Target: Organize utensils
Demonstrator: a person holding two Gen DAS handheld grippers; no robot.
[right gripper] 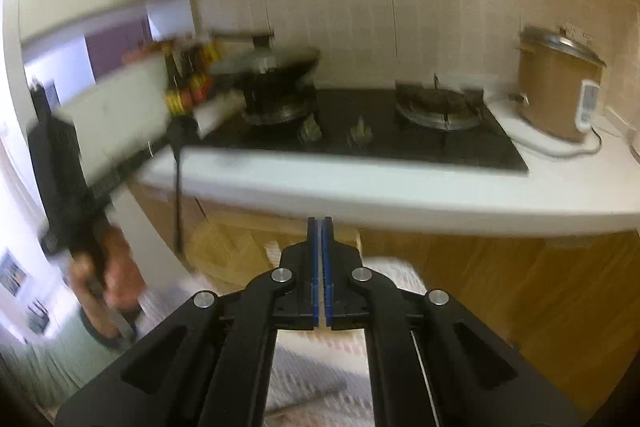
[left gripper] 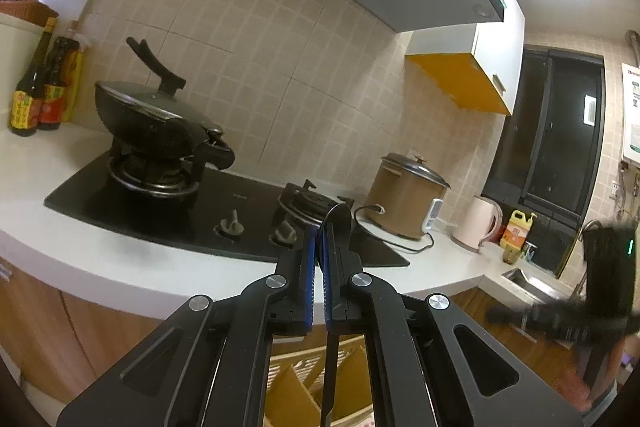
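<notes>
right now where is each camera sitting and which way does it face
Left wrist: on the left hand-held gripper, above the counter edge, facing the stove and wall; it grips a black utensil; the right hand-held gripper shows blurred at right.
Right wrist: on the right hand-held gripper, lower, before the counter, facing the stove; shut; the person's left hand shows.
Shared: stove, wok, rice cooker.

Glossy black glass hob; matt white counter; wood cabinets.
</notes>
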